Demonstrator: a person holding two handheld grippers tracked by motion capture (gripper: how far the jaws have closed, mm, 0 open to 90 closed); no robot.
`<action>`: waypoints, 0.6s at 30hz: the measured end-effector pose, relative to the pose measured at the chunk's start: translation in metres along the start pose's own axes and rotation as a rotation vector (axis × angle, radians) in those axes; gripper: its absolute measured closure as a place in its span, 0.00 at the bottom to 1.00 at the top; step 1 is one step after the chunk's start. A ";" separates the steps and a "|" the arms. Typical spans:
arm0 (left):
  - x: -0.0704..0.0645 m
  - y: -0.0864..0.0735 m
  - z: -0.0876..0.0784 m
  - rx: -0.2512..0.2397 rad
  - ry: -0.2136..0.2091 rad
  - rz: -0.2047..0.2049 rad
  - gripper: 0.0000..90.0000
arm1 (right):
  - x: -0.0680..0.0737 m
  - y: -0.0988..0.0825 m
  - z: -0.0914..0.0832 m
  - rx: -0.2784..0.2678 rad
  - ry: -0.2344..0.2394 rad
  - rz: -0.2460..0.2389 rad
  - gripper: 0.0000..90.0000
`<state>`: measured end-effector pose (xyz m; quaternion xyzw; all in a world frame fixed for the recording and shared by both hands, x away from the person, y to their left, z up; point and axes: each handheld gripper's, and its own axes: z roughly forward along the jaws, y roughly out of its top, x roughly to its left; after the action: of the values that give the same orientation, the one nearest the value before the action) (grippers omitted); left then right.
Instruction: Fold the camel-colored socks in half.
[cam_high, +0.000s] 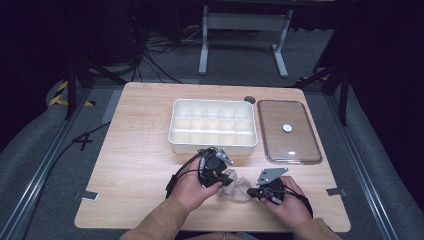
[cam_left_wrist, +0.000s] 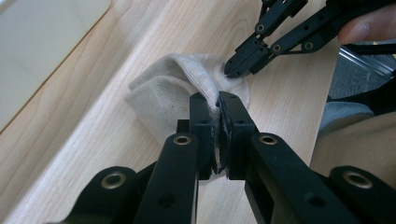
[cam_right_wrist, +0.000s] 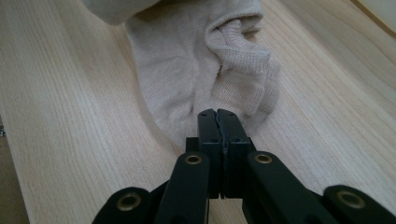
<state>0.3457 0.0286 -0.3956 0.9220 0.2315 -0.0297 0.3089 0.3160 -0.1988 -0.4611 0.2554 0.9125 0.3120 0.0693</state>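
Note:
A beige sock (cam_high: 237, 187) lies crumpled on the wooden table (cam_high: 135, 150) near its front edge, between my two hands. My left gripper (cam_high: 227, 181) comes at it from the left. In the left gripper view it (cam_left_wrist: 218, 100) is shut, with a fold of the sock (cam_left_wrist: 163, 93) pinched between the pads. My right gripper (cam_high: 251, 191) comes from the right. Its jaws (cam_right_wrist: 217, 114) are shut at the sock's (cam_right_wrist: 205, 60) near edge. The left gripper view shows the right gripper's tip (cam_left_wrist: 233, 67) nipping the sock's far rim.
A white box with several compartments (cam_high: 172, 135) stands just behind the hands. Its clear lid (cam_high: 300, 145) lies flat to the right, with a small white disc (cam_high: 287, 128) on it. A round cable hole (cam_high: 249, 100) sits at the table's back.

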 end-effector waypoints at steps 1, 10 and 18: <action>0.000 0.002 0.002 -0.001 -0.003 0.003 0.94 | 0.000 0.000 0.000 -0.002 0.003 0.001 1.00; -0.003 0.013 0.017 0.011 -0.015 0.014 0.94 | 0.001 0.000 0.001 -0.009 0.009 -0.003 1.00; -0.005 0.019 0.028 0.027 -0.027 0.024 0.94 | 0.000 -0.002 0.001 -0.022 0.011 0.007 1.00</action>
<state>0.3524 -0.0030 -0.4066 0.9283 0.2157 -0.0414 0.3000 0.3150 -0.1996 -0.4630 0.2563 0.9084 0.3236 0.0662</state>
